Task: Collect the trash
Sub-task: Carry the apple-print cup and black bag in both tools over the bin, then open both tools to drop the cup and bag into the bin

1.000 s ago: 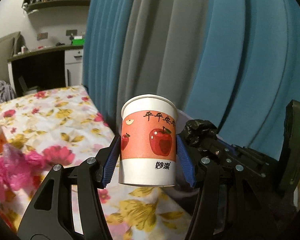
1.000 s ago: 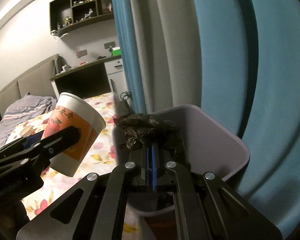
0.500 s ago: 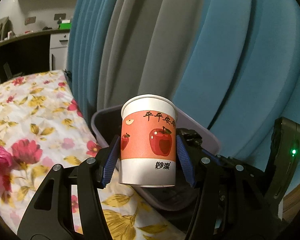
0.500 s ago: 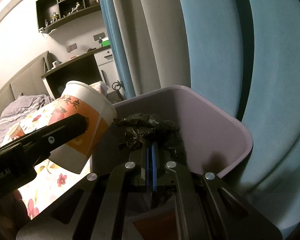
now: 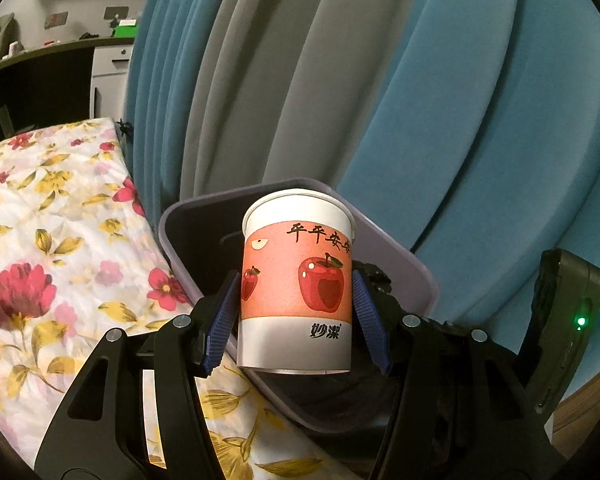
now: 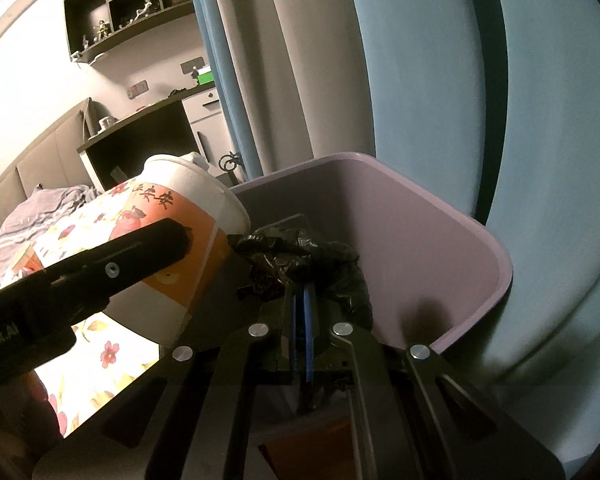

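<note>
left gripper clamps paper cup, upright over bin's near-left rim | right gripper pinched tight on black bag above lilac bin | progress: both carried over; neither dropped yet

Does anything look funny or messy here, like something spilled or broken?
Nothing spilled or broken. The paper cup sits upright and undented in the left gripper, over the purple bin. The right gripper pinches a crumpled black bag above the bin, where trash belongs.
</note>
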Action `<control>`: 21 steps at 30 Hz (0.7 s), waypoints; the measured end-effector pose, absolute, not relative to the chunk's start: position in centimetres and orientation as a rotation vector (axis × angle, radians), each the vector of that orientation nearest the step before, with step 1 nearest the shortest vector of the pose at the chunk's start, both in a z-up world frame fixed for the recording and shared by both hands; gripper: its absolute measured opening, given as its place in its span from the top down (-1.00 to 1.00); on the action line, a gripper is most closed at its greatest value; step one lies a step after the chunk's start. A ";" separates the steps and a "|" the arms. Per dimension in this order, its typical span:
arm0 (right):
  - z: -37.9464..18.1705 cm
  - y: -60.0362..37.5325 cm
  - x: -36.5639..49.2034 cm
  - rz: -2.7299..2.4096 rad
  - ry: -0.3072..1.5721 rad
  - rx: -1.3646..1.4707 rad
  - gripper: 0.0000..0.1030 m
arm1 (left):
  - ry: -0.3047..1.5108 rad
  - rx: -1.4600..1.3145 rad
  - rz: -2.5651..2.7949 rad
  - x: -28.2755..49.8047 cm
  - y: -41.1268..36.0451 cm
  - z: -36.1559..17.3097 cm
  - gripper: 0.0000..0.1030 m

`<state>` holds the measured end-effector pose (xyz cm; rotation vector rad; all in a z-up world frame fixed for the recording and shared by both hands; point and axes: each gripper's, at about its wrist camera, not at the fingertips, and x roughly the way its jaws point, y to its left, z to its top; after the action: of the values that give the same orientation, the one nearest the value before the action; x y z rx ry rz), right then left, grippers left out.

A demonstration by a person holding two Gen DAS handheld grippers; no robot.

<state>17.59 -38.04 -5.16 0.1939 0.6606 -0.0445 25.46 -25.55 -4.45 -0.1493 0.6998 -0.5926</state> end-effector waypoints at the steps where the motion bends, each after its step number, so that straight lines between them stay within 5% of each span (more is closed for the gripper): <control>1: -5.1 -38.1 17.7 -0.049 0.661 0.191 0.91 | 0.702 -0.149 -0.594 25.5 -25.6 -4.5 -0.08; 6: -5.2 -38.7 17.4 -0.066 0.654 0.189 0.31 | 0.716 -0.147 -0.600 25.7 -26.1 -4.9 -0.09; 16: -5.2 -40.4 16.2 -0.153 0.618 0.184 -0.08 | 0.763 -0.155 -0.630 26.5 -27.0 -6.1 -0.15; 21: -5.1 -41.6 15.6 -0.182 0.607 0.207 -0.09 | 0.748 -0.191 -0.619 26.4 -26.5 -6.2 -0.70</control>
<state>15.57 -41.58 -5.08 0.2070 0.6073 -0.1822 26.42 -26.46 -6.21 -0.1907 0.7482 -0.6186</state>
